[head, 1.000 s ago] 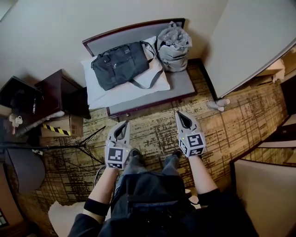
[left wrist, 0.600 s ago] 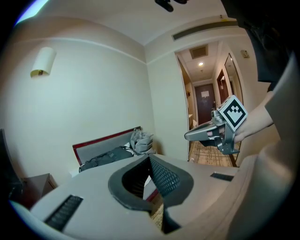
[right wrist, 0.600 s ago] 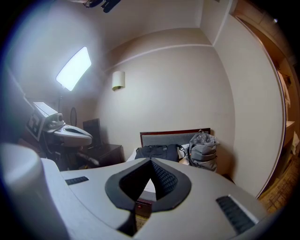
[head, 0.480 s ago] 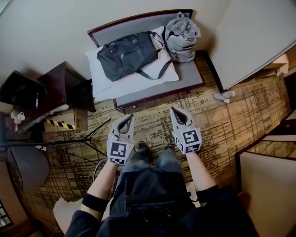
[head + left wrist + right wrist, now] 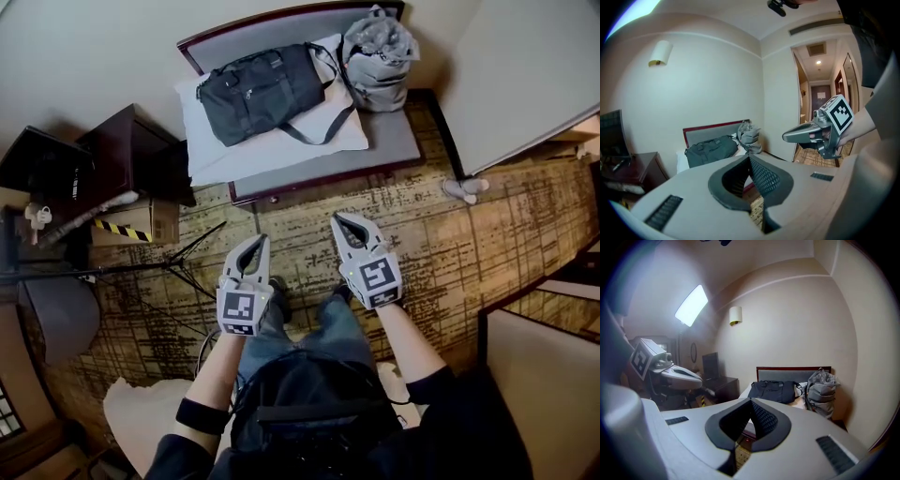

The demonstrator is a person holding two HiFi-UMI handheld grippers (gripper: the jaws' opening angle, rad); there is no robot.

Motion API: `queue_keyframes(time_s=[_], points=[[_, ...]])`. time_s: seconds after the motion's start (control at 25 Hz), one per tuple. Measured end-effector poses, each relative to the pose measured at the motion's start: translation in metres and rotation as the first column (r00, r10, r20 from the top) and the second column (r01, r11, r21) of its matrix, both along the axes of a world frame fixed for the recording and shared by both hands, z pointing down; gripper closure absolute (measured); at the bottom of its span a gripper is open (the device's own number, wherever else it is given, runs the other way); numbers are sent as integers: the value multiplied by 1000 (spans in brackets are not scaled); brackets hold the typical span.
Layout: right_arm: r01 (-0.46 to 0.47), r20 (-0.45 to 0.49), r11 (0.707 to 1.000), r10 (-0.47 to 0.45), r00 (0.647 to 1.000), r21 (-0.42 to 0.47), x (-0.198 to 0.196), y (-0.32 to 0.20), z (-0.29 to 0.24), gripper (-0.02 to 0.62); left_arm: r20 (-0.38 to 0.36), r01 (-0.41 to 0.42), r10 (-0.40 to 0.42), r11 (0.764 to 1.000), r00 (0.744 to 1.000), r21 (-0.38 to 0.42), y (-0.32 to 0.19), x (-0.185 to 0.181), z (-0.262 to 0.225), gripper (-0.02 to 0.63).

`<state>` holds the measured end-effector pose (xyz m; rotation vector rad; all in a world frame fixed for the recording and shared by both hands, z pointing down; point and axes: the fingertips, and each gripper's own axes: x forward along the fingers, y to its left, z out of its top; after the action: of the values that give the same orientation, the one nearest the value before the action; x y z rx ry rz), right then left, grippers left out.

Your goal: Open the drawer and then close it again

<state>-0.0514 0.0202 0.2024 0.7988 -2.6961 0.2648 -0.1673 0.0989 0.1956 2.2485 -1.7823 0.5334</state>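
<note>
two grey hand-held grippers are out in front of the person, both over the brown patterned carpet and short of the furniture. the left gripper has its jaws pressed fully together with nothing between them; its own view shows the dark ribbed pads meeting at the tip. the right gripper is likewise closed tight and empty, its tip pointing toward the bench. the two tools sit side by side, apart from each other, above the person's legs in blue jeans.

ahead stands a grey upholstered bench with a dark red wooden frame. on it lie a white pillow, a dark grey duffel bag resting on the pillow, and a grey backpack at the bench's right end. left of the bench is a dark wooden nightstand, well apart from both grippers. which of these pieces holds the drawer i cannot tell, and neither gripper touches any furniture. a cardboard box with yellow-and-black tape sits beside the nightstand, near the black tripod legs spread on the carpet.
</note>
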Motion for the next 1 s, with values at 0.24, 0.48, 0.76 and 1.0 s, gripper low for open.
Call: queue_keyframes(time_s=[0.24,0.48,0.76,1.0], points=[[5,-9,1000,-5,1000,-20,-28,13,22,592,-56,15,-19,997,998,-70,6,-16,39,606],[-3,-53,999,1,999,-36,-75,17,72,592,-153,10,-34,988,988,-155,-2,-51,103,558],[-4,-106,999,-1,994,-54,-113,18,154,592,-340,40,-142,956,929,-292,-10,-72,216,471],[-11,-148,998,2,989,-59,-137,10,235,592,-522,42,-255,922,814,-384,-25,-94,313,427]])
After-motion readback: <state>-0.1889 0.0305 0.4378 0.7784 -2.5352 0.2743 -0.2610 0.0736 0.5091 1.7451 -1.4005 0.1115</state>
